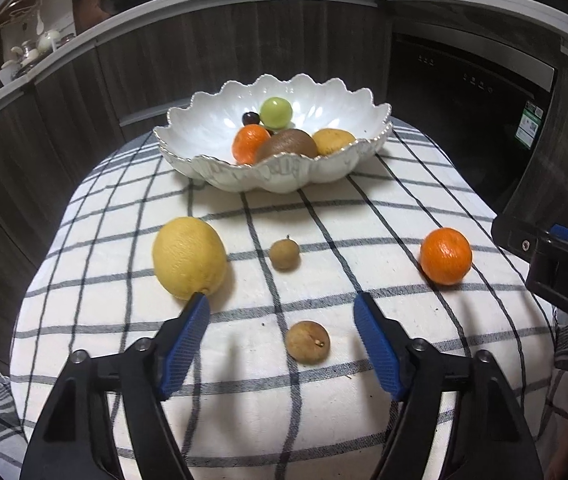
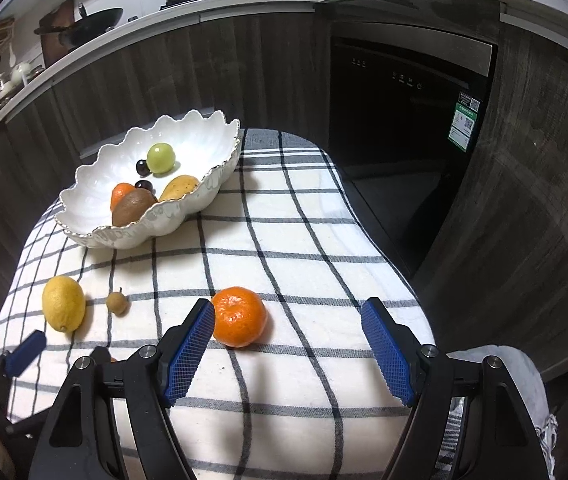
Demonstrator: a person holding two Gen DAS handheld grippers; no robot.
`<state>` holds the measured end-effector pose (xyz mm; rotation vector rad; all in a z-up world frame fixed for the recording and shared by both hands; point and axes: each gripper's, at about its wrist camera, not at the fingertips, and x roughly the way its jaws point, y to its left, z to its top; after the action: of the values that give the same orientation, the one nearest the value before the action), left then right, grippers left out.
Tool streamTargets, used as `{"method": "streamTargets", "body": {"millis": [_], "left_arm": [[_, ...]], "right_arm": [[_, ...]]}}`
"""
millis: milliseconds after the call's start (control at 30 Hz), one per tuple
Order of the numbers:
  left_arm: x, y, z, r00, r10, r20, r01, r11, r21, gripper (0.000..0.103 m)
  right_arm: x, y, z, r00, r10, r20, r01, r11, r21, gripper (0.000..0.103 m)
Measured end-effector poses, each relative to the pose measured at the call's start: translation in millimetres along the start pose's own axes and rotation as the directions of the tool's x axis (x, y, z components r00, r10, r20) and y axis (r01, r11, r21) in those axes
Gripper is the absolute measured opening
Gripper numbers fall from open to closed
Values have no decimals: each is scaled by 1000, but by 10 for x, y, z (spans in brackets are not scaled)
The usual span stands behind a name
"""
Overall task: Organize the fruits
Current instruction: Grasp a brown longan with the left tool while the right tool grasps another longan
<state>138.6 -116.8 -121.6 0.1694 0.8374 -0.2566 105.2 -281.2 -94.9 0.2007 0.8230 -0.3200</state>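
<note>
1. Lemon (image 1: 189, 257) sits far left on the checked cloth (image 1: 364, 216). The left finger (image 1: 188, 330) of the left gripper (image 1: 282, 312) looks to be at its near end. Risk: a nudge there rolls it toward the table edge.
2. Left gripper's jaws are spread and hold nothing. A small brown fruit (image 1: 308, 340) lies between them, clear of both pads. Risk: it's round and small, so an off-centre close squirts it out.
3. Second small brown fruit (image 1: 284, 254) lies just beyond and could get knocked on the lift.
4. White bowl (image 1: 212, 176) at the back already holds several fruits, so a hard drop may bounce them.
5. Right gripper (image 2: 288, 316) is spread and empty. The mandarin (image 2: 239, 317) is beside its left finger, off-centre. Risk: closing now shoves it sideways.
6. The two grippers work close together, so they could collide.
</note>
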Motion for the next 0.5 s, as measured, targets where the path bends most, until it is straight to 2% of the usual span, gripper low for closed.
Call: {"method": "streamTargets", "body": {"millis": [233, 500], "left_arm": [[127, -51, -103, 999, -17, -38, 17, 1000, 9, 55], [243, -102, -168, 994, -72, -78, 72, 997, 0, 31]], "right_arm": [[37, 28, -22, 1000, -6, -13, 6, 1000, -15, 76], [67, 42, -37, 1000, -8, -24, 7, 1000, -22, 76]]}}
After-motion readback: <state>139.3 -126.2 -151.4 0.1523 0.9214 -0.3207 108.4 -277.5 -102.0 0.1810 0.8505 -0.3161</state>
